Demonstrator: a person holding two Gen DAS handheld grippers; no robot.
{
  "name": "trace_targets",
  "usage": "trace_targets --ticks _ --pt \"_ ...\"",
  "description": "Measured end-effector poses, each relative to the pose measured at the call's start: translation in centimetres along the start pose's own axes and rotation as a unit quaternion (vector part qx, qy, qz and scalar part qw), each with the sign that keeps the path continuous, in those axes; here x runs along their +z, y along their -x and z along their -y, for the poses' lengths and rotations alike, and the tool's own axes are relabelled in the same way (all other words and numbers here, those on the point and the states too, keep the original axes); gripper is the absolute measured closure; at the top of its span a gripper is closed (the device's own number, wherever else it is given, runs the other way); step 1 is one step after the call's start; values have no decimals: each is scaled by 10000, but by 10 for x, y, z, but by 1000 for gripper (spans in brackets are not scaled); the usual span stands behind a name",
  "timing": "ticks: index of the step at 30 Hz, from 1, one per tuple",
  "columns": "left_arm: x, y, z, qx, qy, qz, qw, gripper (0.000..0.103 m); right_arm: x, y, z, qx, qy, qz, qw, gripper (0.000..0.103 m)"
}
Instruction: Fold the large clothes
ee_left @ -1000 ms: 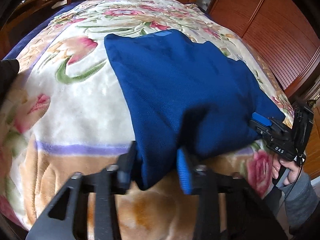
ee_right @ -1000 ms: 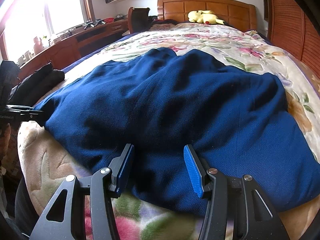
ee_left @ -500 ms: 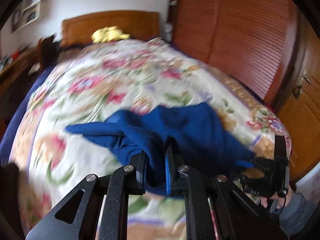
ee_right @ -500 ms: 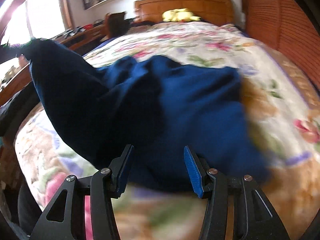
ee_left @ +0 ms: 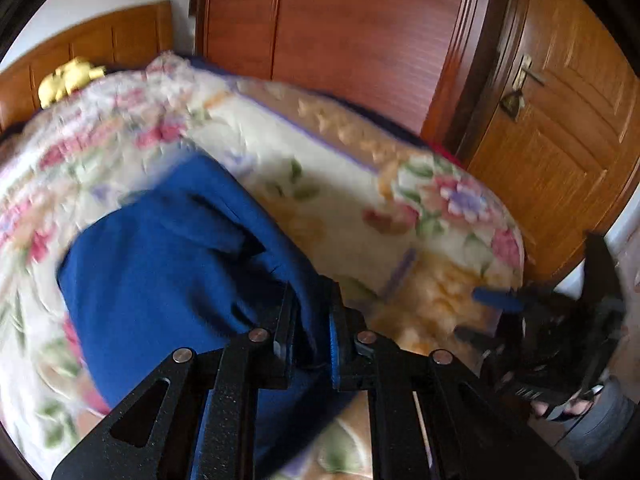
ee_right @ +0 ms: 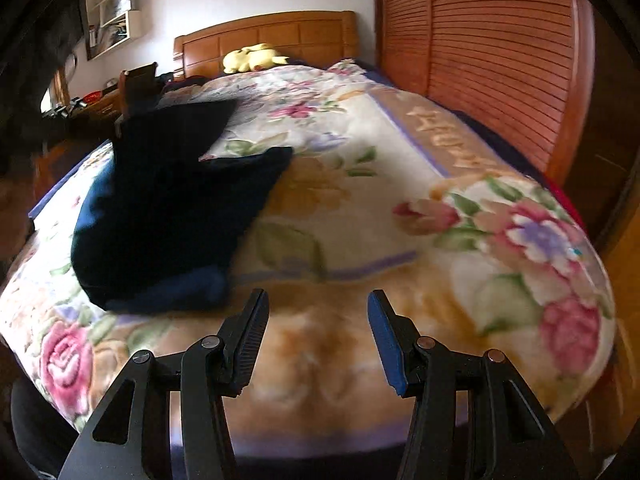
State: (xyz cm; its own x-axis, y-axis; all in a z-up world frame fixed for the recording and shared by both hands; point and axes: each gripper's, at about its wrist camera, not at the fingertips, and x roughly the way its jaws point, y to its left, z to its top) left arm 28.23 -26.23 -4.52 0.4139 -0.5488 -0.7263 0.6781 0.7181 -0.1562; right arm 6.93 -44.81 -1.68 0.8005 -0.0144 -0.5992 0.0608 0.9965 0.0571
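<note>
A large dark blue garment lies bunched on the floral blanket. My left gripper is shut on a fold of its edge and holds that edge raised. In the right wrist view the garment sits to the left, partly lifted, a corner sticking up. My right gripper is open and empty, over bare blanket to the right of the garment. It also shows at the right edge of the left wrist view, blurred.
The floral blanket covers the bed. A yellow plush toy lies by the wooden headboard. A slatted wooden wardrobe and a door stand to the right. A desk with clutter stands to the left.
My left gripper closed on the garment's edge and pulled it up and across. My right gripper stayed open; the garment slid out from under it to the left.
</note>
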Motion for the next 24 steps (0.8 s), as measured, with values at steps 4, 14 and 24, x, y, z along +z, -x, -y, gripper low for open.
trace_targets --ticks 4,14,24 --pt "-12 -9 1 60 144 -91 9998 89 -1 1 -1 -2 -42 -27 10000 50" --pt "-18 51 -1 242 82 519 9983 58 16 -4 -6 193 146 71 9997 50" --pt "-59 102 -56 683 559 763 9932 31 47 -1 -37 522 391 279 9975 50"
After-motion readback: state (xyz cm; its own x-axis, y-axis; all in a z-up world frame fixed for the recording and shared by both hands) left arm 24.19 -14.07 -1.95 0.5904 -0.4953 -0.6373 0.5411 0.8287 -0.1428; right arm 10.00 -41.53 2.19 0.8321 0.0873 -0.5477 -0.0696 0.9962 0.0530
